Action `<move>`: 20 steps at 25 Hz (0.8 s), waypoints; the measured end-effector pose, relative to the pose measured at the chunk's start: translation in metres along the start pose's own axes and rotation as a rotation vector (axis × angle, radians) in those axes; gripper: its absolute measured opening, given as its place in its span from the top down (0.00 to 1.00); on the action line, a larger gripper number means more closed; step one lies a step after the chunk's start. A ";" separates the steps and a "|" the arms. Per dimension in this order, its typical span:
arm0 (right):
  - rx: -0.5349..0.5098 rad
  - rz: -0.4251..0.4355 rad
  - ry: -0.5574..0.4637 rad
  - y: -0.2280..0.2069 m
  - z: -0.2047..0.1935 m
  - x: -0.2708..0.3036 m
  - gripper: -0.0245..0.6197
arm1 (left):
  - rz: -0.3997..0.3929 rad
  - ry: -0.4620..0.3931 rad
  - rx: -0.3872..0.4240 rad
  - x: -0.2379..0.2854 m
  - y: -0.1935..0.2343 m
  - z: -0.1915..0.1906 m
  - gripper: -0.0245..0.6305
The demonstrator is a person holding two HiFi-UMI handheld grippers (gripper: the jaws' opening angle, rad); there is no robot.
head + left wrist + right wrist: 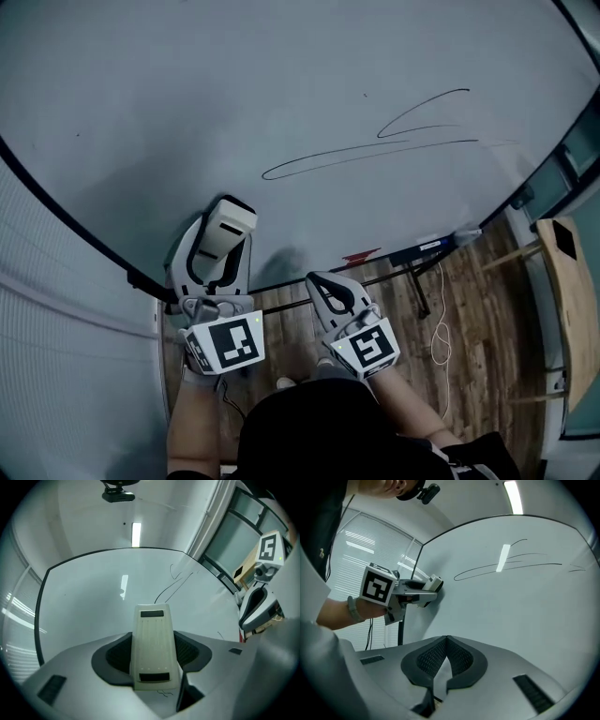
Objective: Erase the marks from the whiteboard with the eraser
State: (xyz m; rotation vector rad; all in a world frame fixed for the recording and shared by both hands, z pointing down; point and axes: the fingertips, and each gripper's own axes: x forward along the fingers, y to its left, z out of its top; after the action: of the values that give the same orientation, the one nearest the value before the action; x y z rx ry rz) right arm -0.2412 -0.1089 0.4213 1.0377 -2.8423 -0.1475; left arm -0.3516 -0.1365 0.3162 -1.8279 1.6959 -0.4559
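The whiteboard (281,84) fills most of the head view, with thin black marks (375,150) at its right of centre; the same marks (506,564) show in the right gripper view. My left gripper (225,230) is shut on a cream-white eraser (154,644), its far end close to the lower board; touching cannot be told. The eraser (433,584) sits left of and below the marks. My right gripper (323,286) hangs shut and empty near the board's bottom edge, its jaws meeting at their tips (446,639).
A marker tray (427,248) with a red marker (361,255) runs under the board. A wooden floor (478,319) with a white cable (439,328) lies below, a wooden chair (567,281) at right. Window blinds (370,550) stand left of the board.
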 end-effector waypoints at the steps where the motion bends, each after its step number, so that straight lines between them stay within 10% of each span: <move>1: -0.001 -0.016 0.005 -0.008 -0.005 -0.005 0.92 | 0.002 0.000 0.023 0.009 -0.004 0.004 0.56; 20: 0.020 -0.132 0.066 -0.101 -0.030 -0.077 0.92 | 0.128 -0.133 0.120 0.091 -0.072 0.103 0.56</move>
State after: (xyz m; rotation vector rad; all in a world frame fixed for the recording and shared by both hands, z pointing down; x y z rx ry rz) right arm -0.1140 -0.1377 0.4327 1.2105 -2.7226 -0.0946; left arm -0.2207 -0.2055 0.2698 -1.6168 1.6472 -0.3666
